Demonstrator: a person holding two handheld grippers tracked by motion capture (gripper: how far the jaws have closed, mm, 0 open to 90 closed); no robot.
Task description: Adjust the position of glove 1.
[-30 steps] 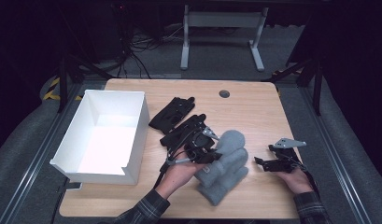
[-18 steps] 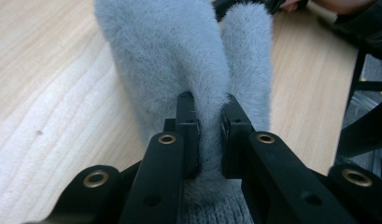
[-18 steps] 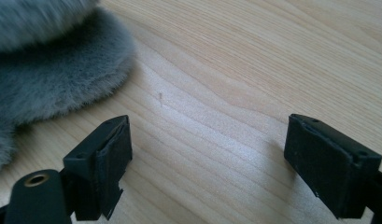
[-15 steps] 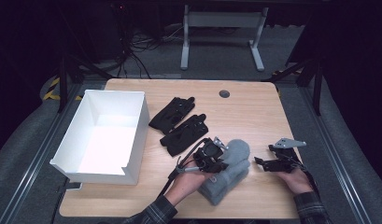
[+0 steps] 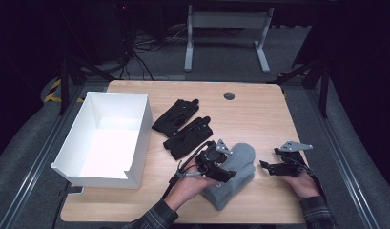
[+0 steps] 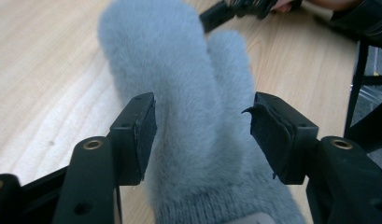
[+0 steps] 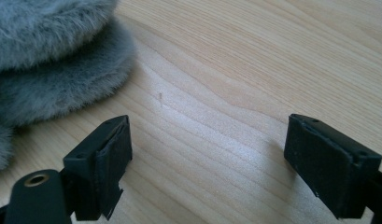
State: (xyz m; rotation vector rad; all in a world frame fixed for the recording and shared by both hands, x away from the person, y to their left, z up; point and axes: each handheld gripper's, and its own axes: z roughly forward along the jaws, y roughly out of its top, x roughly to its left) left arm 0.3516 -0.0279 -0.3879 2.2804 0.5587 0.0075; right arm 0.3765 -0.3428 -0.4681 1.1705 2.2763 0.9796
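Observation:
Two fluffy grey mittens [image 5: 238,174] lie stacked near the table's front edge. My left gripper [image 5: 227,168] sits over their cuff end, pointing right. In the left gripper view the top mitten [image 6: 179,70] lies between the jaws of my left gripper [image 6: 200,135]. They have just been opening: the left pad [image 6: 144,135] brushes the fur, while the right pad [image 6: 265,135] stands clear of it. My right gripper [image 5: 268,166] rests open on the wood to the right of the mittens. Its own view shows bare table between the jaws of my right gripper [image 7: 207,144], with the mittens [image 7: 48,51] at top left.
Two black gloves [image 5: 176,114] [image 5: 189,137] lie side by side at mid-table. A white open box [image 5: 141,136] stands at the left. A round grommet [image 5: 229,95] sits near the far edge. Bare wood stretches to the right and behind the mittens.
My left gripper has moved toward the near edge with the top grey mitten, which now lies lower on the other one. The right gripper has stayed where it was.

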